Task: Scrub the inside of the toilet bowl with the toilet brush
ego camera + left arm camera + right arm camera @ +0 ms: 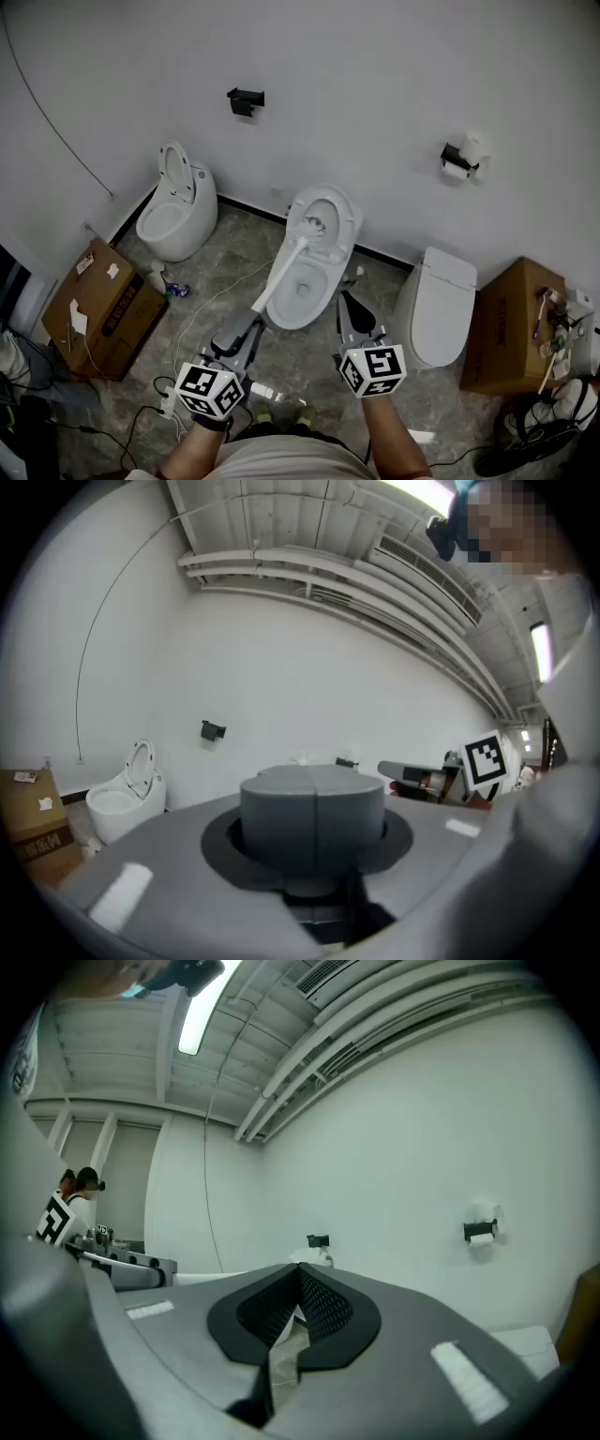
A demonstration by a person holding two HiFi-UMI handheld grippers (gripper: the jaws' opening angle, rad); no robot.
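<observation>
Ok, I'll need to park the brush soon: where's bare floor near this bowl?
Bare floor lies between the middle toilet and the small left toilet, toward the wall. Crowded: cables and a bottle by the left cardboard box. The gap beside the closed toilet is narrow.

Ahead of the left gripper [253, 321] jaws, the toilet brush [286, 267] handle crosses the open toilet bowl [292, 324]. Right of the right gripper [347, 300] jaws, a floor [380, 281] strip lies open before the closed toilet [439, 309].

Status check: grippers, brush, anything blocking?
Left gripper shut on toilet brush; right gripper shut, empty, beside toilet bowl. Brush head at its rear, by raised lid. Nothing blocking.
</observation>
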